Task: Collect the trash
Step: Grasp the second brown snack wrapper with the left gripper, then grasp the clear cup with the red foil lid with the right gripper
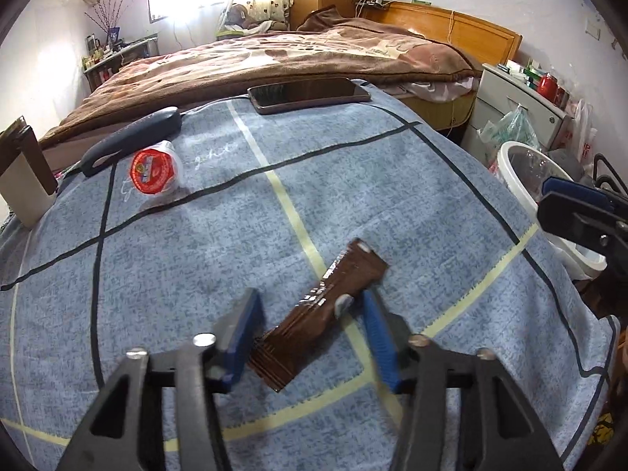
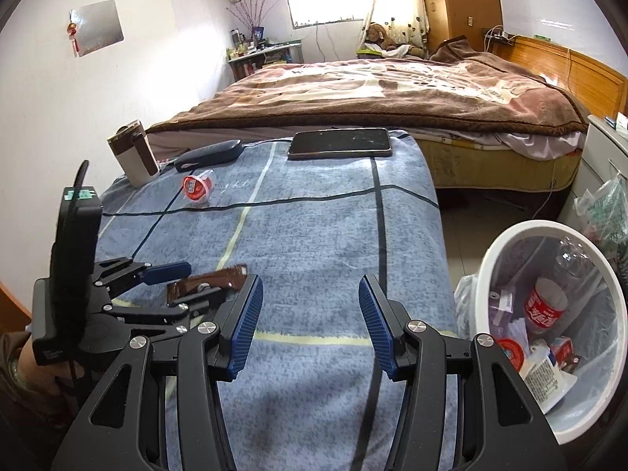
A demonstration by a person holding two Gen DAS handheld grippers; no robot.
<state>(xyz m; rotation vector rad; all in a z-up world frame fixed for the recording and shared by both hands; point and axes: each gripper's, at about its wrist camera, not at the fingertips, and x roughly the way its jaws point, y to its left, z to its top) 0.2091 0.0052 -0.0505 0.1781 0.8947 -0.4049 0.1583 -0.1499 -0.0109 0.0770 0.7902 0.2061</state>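
Brown and glossy, a long foil snack wrapper [image 1: 325, 314] lies on the blue checked cloth of the tabletop [image 1: 196, 243], between the spread jaws of the left gripper [image 1: 310, 337], whose blue pads flank it without clamping it. The right gripper [image 2: 310, 325] hovers with jaws wide apart over the cloth, beside a white plastic waste bin [image 2: 588, 424] holding bottles and cartons. Farther back lie a small red-lidded plastic cup [image 1: 157, 172] on its side and a dark smartphone [image 1: 310, 94].
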